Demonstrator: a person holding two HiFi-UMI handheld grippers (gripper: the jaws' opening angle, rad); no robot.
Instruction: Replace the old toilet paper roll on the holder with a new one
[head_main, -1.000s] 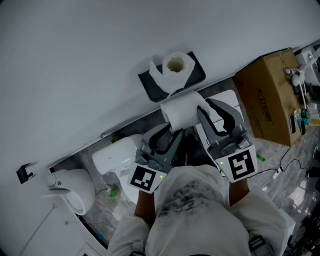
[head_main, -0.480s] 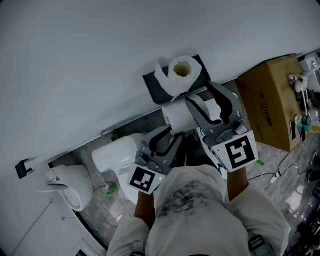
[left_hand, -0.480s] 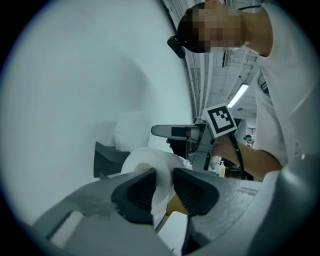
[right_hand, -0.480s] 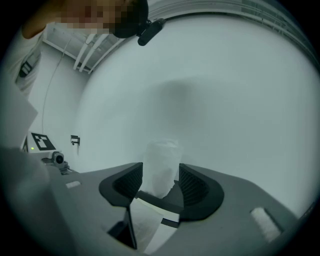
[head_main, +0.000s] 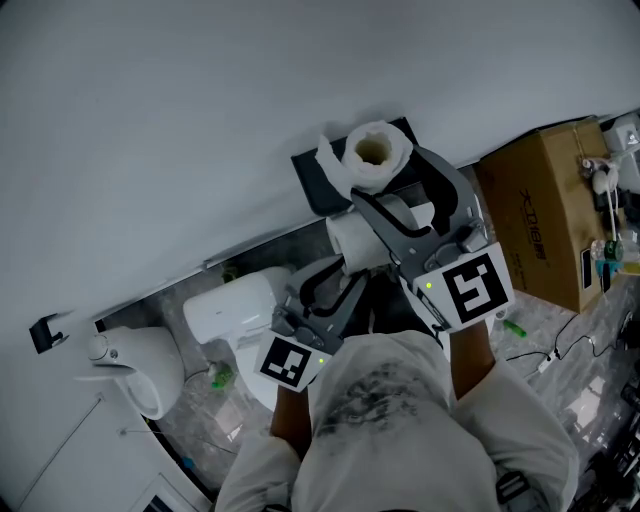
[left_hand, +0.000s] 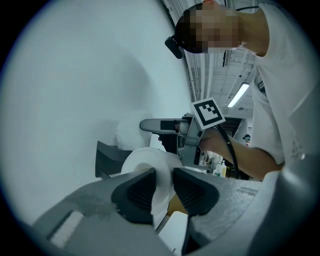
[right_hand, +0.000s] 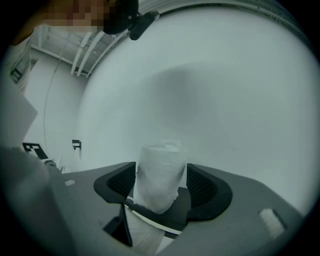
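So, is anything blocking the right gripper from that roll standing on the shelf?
Nothing visible. The right gripper has just been opening its fingers, and they stand on either side of the upright roll on the dark shelf, without pressing on it.

The right gripper (right_hand: 161, 186) had just been opening its jaws, which stood wide on either side of the upright toilet paper roll (right_hand: 159, 170) without pressing it. Directly beneath that roll lay the dark holder (right_hand: 172, 216).
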